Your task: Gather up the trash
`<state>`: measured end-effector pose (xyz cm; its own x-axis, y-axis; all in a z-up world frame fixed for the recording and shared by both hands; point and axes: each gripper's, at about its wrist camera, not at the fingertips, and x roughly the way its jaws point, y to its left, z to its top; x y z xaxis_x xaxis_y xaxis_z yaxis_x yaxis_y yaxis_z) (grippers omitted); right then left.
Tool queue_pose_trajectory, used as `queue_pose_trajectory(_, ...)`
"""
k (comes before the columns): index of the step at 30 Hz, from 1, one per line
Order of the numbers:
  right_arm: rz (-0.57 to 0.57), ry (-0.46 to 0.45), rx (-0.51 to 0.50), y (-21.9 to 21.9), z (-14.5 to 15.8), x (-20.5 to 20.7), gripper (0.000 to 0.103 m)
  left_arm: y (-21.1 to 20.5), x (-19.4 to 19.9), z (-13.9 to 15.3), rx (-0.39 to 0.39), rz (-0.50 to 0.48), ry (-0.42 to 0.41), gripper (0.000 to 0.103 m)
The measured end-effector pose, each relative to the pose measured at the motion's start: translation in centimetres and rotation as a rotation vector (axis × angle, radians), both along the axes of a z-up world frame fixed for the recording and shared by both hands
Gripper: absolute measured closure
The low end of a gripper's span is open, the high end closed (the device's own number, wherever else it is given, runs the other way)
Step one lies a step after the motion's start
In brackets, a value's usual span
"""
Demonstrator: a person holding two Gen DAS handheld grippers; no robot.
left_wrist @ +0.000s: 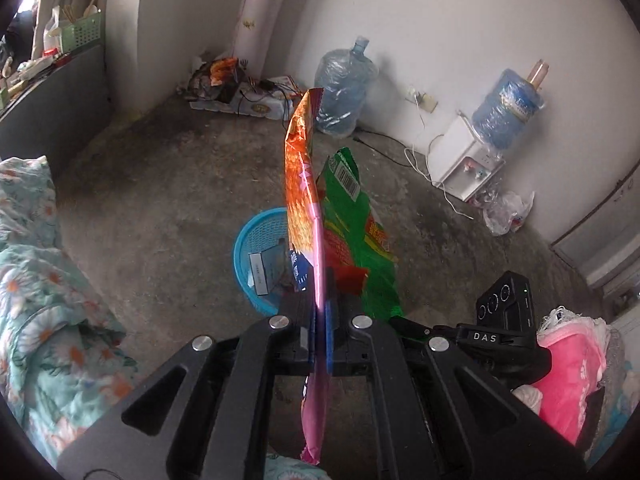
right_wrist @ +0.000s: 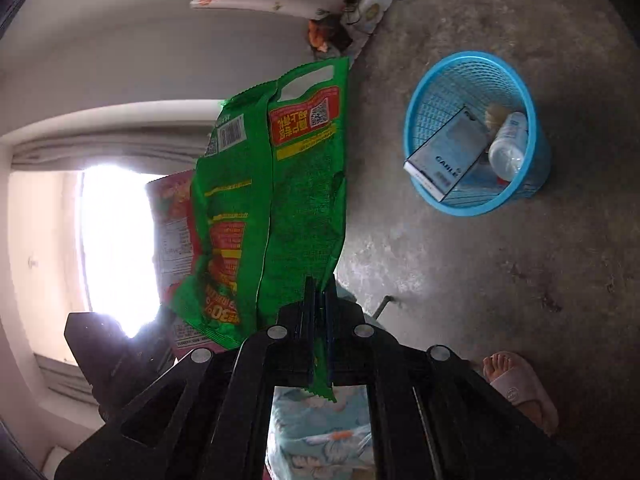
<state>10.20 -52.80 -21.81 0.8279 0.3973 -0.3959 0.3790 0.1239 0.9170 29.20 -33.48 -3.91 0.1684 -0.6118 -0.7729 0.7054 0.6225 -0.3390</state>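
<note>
My left gripper (left_wrist: 319,304) pinches the orange bag (left_wrist: 302,184) tight, my right gripper (right_wrist: 319,300) pinches the green bag (right_wrist: 288,200), near the blue basket (right_wrist: 416,120).

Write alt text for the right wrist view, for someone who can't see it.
The right gripper is shut on the bottom edge of a green snack bag, held up in front of the camera. To its right, a blue mesh basket stands on the concrete floor, holding a box and a white bottle.

A blue basket (right_wrist: 476,200) stands on the bare concrete floor (right_wrist: 500,280).
</note>
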Motion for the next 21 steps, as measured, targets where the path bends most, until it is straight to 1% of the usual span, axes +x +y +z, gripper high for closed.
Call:
queue_pose_trajectory(3,-0.060,0.067,0.031,-2.1,-3.4,1.4,0.098,-4.3,2.6,-3.6,0.037,-0.038,0.043,0.101)
queue_pose_trajectory(5,-0.085,0.095,0.049,-3.4,-5.6,2.5,0.098,-6.5,4.3,-6.2,0.049,-0.032,0.073,0.101)
queue_pose_trajectory(6,-0.102,0.111,0.064,-4.0,-7.0,3.2,0.098,-7.6,5.1,-7.4,0.052,-0.034,0.092,0.099)
queue_pose_trajectory(7,-0.112,0.126,0.079,-4.7,-8.4,3.8,0.094,-8.4,5.9,-8.7,0.052,-0.029,0.109,0.093)
queue_pose_trajectory(8,-0.118,0.150,0.090,-5.3,-9.9,4.5,0.094,-9.2,6.7,-10.0,0.053,-0.021,0.123,0.086)
queue_pose_trajectory(9,-0.134,0.191,0.091,-5.8,-11.6,5.1,0.088,-10.0,7.4,-11.3,0.062,-0.014,0.140,0.065)
queue_pose_trajectory(10,-0.152,0.242,0.078,-6.6,-13.3,5.5,0.079,-10.5,8.1,-12.7,0.076,-0.008,0.162,0.047)
queue_pose_trajectory(11,-0.166,0.297,0.069,-7.0,-14.8,5.6,0.066,-10.8,8.8,-13.9,0.087,0.013,0.179,0.046)
queue_pose_trajectory(12,-0.178,0.357,0.066,-7.2,-16.7,5.9,0.063,-10.9,9.4,-14.9,0.099,0.037,0.195,0.046)
queue_pose_trajectory(13,-0.195,0.352,0.085,-7.2,-17.9,5.8,0.068,-10.7,9.8,-15.8,0.107,0.054,0.219,0.046)
queue_pose_trajectory(15,-0.230,0.318,0.141,-7.0,-19.2,5.4,0.067,-10.1,10.5,-16.8,0.110,0.072,0.269,0.046)
queue_pose_trajectory(16,-0.243,0.321,0.139,-6.9,-19.0,5.3,0.067,-9.5,10.5,-16.8,0.096,0.079,0.276,0.046)
queue_pose_trajectory(17,-0.243,0.315,0.125,-6.7,-18.7,5.2,0.063,-8.9,10.6,-16.6,0.077,0.081,0.272,0.046)
queue_pose_trajectory(18,-0.239,0.310,0.101,-6.7,-18.2,5.3,0.063,-8.4,10.7,-16.3,0.067,0.079,0.263,0.045)
queue_pose_trajectory(20,-0.225,0.343,0.040,-6.5,-17.0,5.3,0.055,-7.7,11.1,-15.3,0.040,0.076,0.262,0.045)
queue_pose_trajectory(21,-0.211,0.342,0.007,-6.4,-16.2,5.4,0.054,-7.1,11.2,-14.5,0.021,0.076,0.261,0.045)
